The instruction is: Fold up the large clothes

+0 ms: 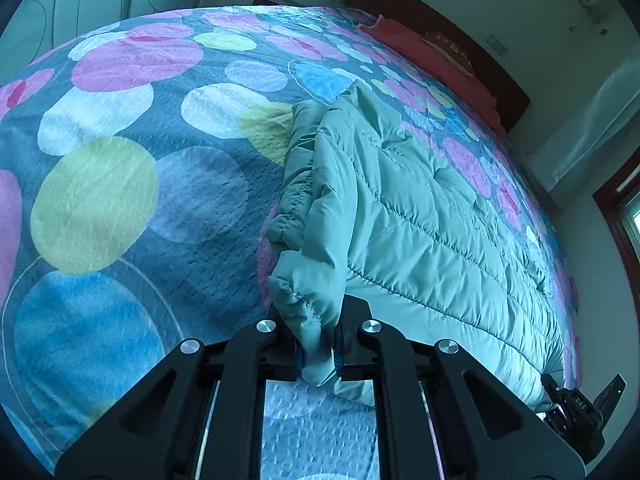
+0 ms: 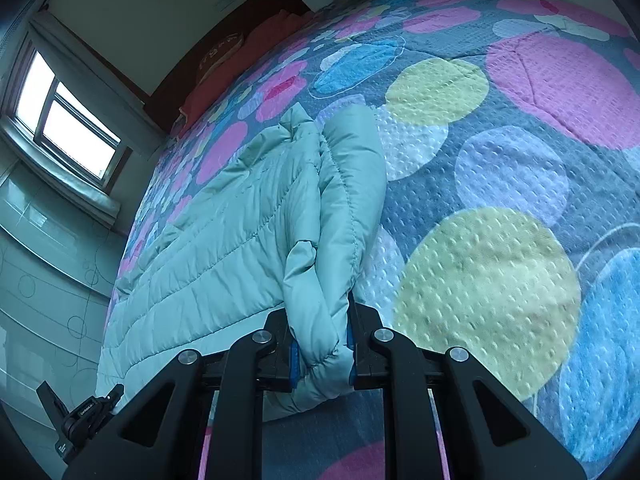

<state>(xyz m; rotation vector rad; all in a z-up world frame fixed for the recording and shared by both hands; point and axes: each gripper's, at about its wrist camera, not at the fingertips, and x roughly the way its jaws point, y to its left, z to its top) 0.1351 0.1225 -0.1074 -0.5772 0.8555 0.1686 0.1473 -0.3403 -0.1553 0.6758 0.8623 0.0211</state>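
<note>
Jacket lies on the bed, its near edge pinched in both your left hand-held gripper and right hand-held gripper. Slick, puffy fabric could slip free if you lift unevenly, spoiling the fold.

We cannot see the blue pads fully; bunched fabric of the quilted jacket covers the left gripper's grip point. The bedspread runs off frame, and lettering on the cushion is too small to read.
</note>
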